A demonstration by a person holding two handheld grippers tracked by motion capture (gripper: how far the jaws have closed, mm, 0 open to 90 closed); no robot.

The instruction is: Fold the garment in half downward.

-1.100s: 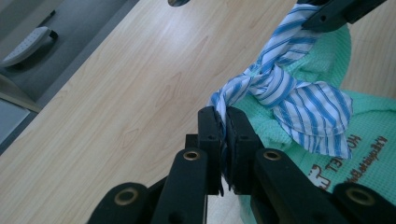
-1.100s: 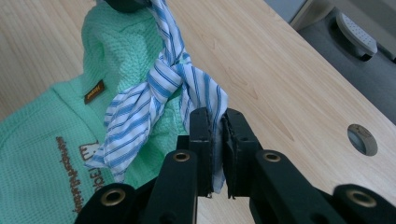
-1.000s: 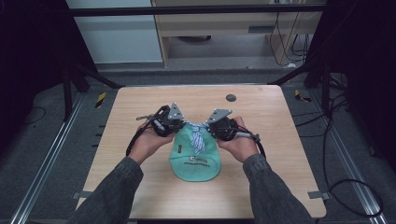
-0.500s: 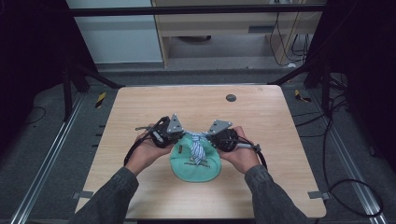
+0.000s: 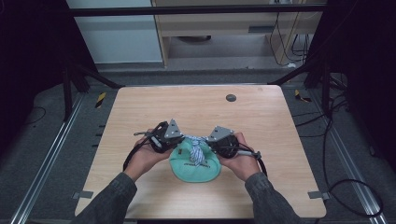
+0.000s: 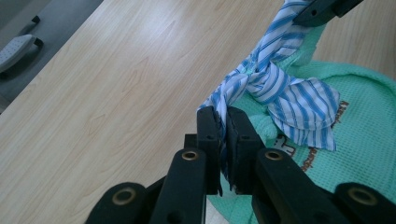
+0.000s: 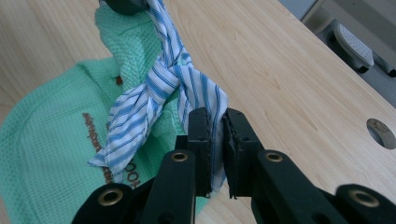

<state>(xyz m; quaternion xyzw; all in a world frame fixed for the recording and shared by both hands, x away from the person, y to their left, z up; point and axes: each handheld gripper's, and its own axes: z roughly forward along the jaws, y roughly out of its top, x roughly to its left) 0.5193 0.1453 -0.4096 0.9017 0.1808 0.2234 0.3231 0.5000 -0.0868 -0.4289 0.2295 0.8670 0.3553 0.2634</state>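
Cloth is what both tools hold: a blue-and-white striped strip (image 6: 280, 88), knotted over a green waffle-weave pouch (image 5: 194, 163) lying on the wooden table (image 5: 140, 112) near the person's edge. The left gripper (image 6: 223, 135) is clamped on one tail of the strip, the right gripper (image 7: 215, 140) on the other. The fabric looks light, limp and perhaps slippery, so grip the tails near the knot.

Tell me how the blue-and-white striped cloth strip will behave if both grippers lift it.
The blue-and-white striped cloth strip is probably floppy: its free end drapes limp over the green waffle-weave fabric pouch. It looks thin and light. Since it is knotted around the pouch's gathered neck, the pouch would likely rise too, with the left gripper and right gripper clamped on it.
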